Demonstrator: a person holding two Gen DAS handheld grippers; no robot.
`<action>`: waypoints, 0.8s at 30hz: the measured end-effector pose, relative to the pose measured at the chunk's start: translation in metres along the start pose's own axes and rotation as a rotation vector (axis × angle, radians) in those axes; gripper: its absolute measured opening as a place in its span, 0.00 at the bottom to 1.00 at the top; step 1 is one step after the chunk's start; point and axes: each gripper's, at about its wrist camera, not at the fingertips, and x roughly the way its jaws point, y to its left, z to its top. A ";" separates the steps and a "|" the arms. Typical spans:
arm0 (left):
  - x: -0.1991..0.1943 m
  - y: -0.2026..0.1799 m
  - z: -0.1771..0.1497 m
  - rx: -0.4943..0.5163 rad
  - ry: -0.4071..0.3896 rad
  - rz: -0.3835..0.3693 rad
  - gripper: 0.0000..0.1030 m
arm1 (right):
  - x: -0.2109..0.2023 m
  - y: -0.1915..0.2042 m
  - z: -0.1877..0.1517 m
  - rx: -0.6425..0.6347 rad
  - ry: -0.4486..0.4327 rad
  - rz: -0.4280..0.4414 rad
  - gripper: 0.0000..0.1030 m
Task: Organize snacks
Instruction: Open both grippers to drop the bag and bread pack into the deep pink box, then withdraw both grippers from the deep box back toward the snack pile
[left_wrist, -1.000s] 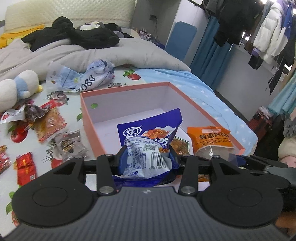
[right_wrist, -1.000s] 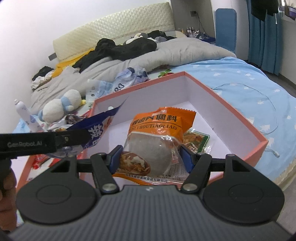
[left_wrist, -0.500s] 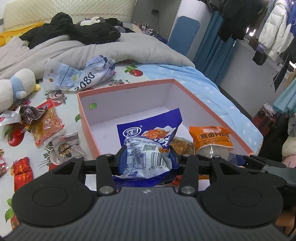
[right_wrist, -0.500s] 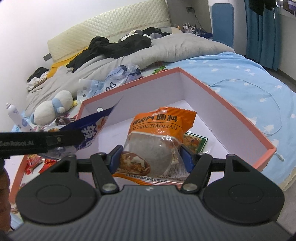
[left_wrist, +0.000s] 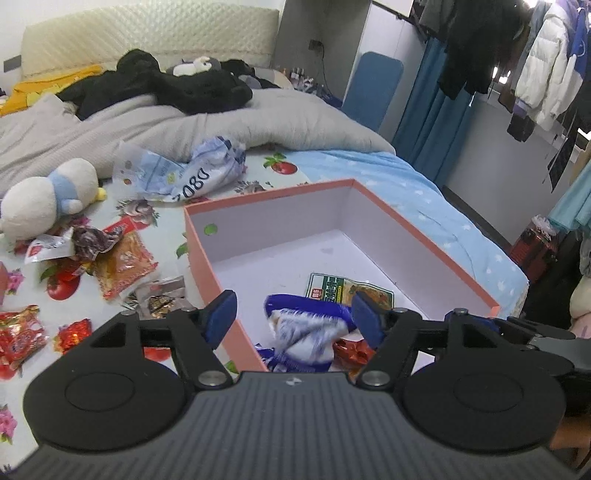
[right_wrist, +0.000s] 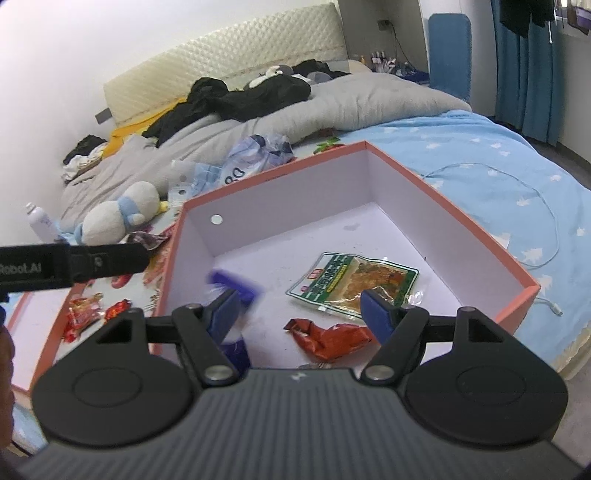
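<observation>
Far left on the bed (left_wrist: 424, 173), loose snack packets (left_wrist: 123, 262) lie beside a plush toy (left_wrist: 44, 199); the right wrist view cuts most of them off behind the left tool's arm. The left tool (left_wrist: 293, 314) hangs over the pink box (left_wrist: 424, 236), its jaws opening and standing apart. A blue-and-white packet (left_wrist: 306, 328) sits between them, free of both pads, blurred, its lower part hidden by the tool body. In the right wrist view it is only a blue smear at the box's left wall. The right tool (right_wrist: 301, 308) is opening too, with nothing gripped. Only its view shows the red packet (right_wrist: 328, 336) fully, next to the green packet (right_wrist: 354, 280) on the box floor.
</observation>
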 end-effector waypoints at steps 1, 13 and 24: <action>-0.006 0.000 -0.002 -0.001 -0.005 0.001 0.71 | -0.003 0.002 -0.001 -0.001 -0.004 0.004 0.72; -0.069 0.009 -0.029 -0.012 -0.054 0.008 0.71 | -0.047 0.031 -0.018 -0.030 -0.068 0.057 0.72; -0.107 0.022 -0.058 -0.046 -0.073 0.046 0.71 | -0.069 0.057 -0.040 -0.058 -0.083 0.099 0.72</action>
